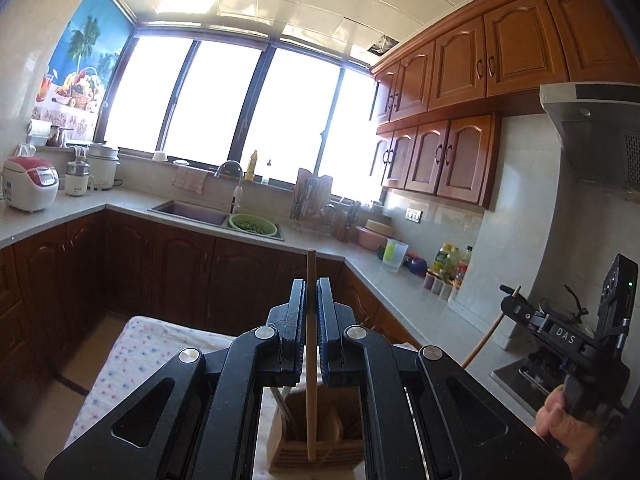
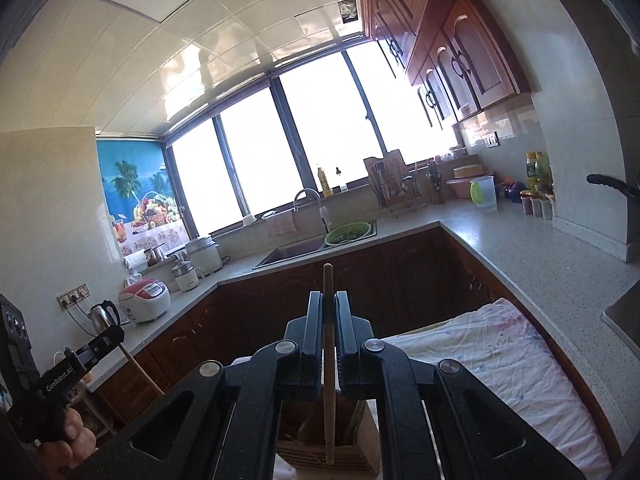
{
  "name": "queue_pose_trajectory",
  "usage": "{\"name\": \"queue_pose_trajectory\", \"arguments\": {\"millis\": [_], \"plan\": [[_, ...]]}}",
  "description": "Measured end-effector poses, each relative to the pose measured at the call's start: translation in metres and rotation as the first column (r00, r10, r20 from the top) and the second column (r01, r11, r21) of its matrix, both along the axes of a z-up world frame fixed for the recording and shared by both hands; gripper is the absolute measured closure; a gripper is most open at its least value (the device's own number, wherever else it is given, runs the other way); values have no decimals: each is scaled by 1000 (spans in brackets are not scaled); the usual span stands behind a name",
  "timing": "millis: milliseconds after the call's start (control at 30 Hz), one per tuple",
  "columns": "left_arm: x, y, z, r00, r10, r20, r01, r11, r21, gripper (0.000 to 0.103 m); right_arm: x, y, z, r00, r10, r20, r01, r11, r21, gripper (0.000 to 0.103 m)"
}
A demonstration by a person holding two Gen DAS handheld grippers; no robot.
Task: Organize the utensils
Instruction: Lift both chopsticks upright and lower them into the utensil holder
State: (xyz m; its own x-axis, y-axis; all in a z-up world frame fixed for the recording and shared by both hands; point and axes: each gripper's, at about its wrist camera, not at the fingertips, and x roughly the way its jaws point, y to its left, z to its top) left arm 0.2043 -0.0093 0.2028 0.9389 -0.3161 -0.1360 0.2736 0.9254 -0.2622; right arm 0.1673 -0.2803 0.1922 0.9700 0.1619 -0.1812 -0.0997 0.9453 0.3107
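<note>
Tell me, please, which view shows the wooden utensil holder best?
The right wrist view: the wooden utensil holder shows its slatted front and inner compartments below the right gripper. The left wrist view shows it too, more hidden by the left gripper.

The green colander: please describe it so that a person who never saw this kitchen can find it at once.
Look under the wide window to the sink set in the counter. The green colander sits at the sink's right end, just right of the faucet. It is the only green round bowl there, filled with green vegetables.
</note>
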Motion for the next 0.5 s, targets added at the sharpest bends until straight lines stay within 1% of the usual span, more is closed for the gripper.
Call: {"name": "queue_pose_trajectory", "arguments": {"millis": [100, 200, 267, 333, 500], "plan": [[17, -6, -7, 1000, 19, 0, -19, 1000, 5, 98, 13, -1, 2, 1000, -25, 12, 25, 1000, -7, 98], [27, -12, -23, 999, 33, -3, -33, 999, 15, 98, 24, 1, -4, 999, -38, 6, 38, 999, -18, 98], [33, -15, -35, 999, 43, -15, -43, 999, 20, 98, 29, 3, -12, 999, -49, 4, 49, 998, -37, 98], [37, -15, -47, 999, 48, -25, -48, 999, 9, 98, 34, 4, -22, 998, -59, -8, 59, 997, -47, 98], [44, -12, -73, 995, 50, -83, -49, 999, 14, 98, 46, 6, -50, 997, -52, -64, 50, 998, -43, 98]]}}
